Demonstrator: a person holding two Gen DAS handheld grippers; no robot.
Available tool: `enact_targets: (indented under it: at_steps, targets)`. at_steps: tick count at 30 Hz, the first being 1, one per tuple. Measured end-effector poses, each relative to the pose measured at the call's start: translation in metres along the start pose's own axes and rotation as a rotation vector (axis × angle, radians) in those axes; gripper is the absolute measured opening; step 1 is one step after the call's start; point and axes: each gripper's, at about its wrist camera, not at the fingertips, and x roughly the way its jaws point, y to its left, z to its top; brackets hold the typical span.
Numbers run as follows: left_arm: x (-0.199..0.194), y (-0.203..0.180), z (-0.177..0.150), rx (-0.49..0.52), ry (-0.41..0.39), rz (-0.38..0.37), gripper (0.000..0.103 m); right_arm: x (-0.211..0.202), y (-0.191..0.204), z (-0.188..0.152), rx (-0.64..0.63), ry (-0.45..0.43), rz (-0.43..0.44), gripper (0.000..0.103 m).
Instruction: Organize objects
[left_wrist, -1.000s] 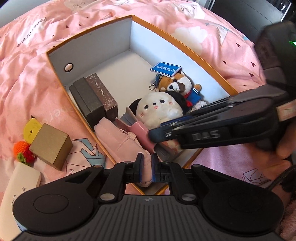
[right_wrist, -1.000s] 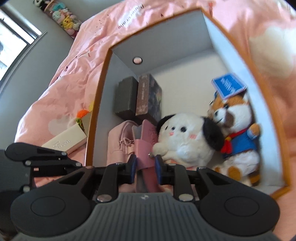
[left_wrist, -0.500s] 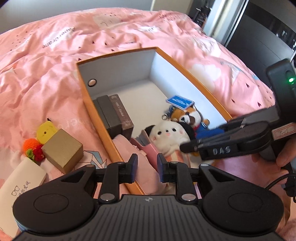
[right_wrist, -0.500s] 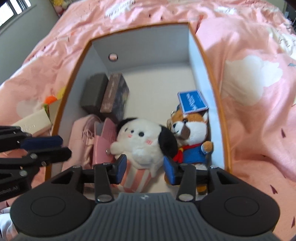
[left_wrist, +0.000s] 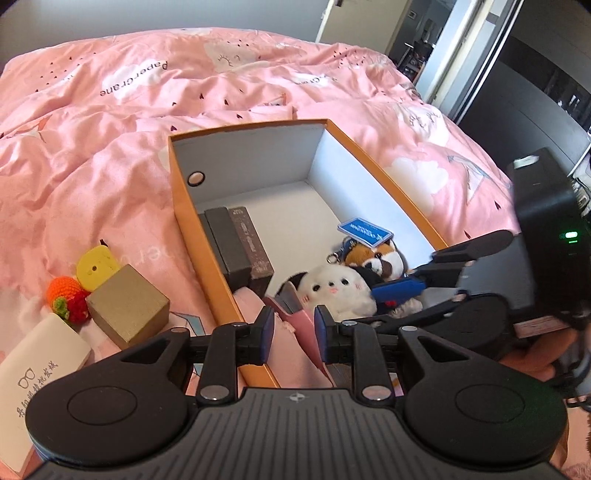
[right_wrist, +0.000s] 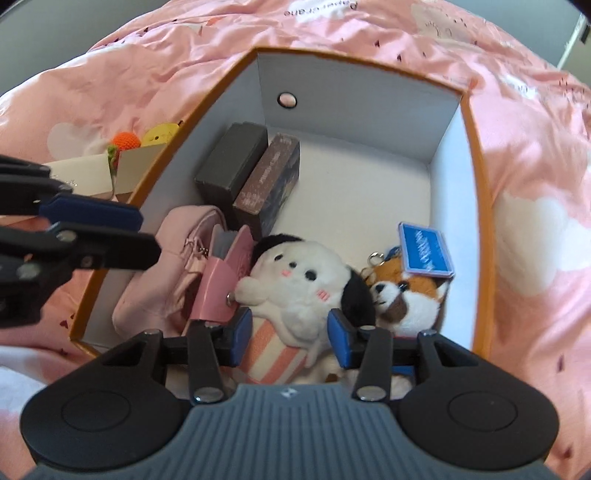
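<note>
On the pink duvet (left_wrist: 110, 155), left of the box, lies a loose cluster: a cream glasses case (left_wrist: 35, 363) nearest, a crocheted orange and strawberry (left_wrist: 66, 299), a yellow chick-shaped piece (left_wrist: 96, 266) and a gold cube box (left_wrist: 127, 305). The orange cardboard box (left_wrist: 199, 243) with white inner walls sits open just right of them. Along its left wall stand two dark slim boxes (right_wrist: 231, 166) (right_wrist: 269, 179) side by side, touching. Nearer, a pale pink pouch (right_wrist: 162, 269) lies against the same wall, and a pink wallet (right_wrist: 221, 280) leans between it and the white dog plush (right_wrist: 299, 280). A red panda keychain plush (right_wrist: 410, 295) with a blue tag (right_wrist: 424, 249) rests at the dog's right, touching it, by the right wall.

The left gripper (left_wrist: 291, 332) hovers above the near left corner of the box, its jaws a little apart and empty, with the wallet's edge seen through the gap below. The right gripper (right_wrist: 290, 338) hangs over the near end of the box, jaws moderately apart and gripping nothing; the dog plush's striped body shows between the pads, though I cannot tell whether they touch it.
</note>
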Motion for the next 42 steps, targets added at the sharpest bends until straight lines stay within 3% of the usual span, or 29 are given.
enact_targets:
  at_steps: [5, 9, 16, 22, 26, 38, 42]
  targets:
    - [-0.001, 0.007, 0.004, -0.040, -0.025, 0.010, 0.030, -0.017, -0.008, 0.012, -0.114, 0.002, -0.076, 0.047]
    - [-0.002, 0.010, 0.005, -0.050, -0.031, 0.015, 0.032, -0.015, -0.007, 0.019, -0.377, 0.074, -0.163, 0.047]
    - [-0.003, 0.012, 0.006, -0.068, -0.036, 0.015, 0.033, 0.016, -0.002, 0.026, -0.731, 0.241, -0.171, 0.049]
    - [-0.005, 0.016, 0.006, -0.079, -0.037, 0.017, 0.034, 0.045, -0.008, 0.036, -0.815, 0.348, -0.110, 0.053]
    - [-0.005, 0.017, 0.006, -0.082, -0.038, 0.014, 0.035, 0.054, -0.016, 0.037, -0.846, 0.371, -0.083, 0.059]
    - [-0.007, 0.021, 0.004, -0.096, -0.043, 0.005, 0.035, 0.050, -0.018, 0.030, -0.824, 0.419, -0.075, 0.054]
    - [-0.012, 0.019, 0.003, -0.090, -0.056, 0.009, 0.036, 0.044, -0.016, 0.026, -0.813, 0.426, -0.113, 0.050]
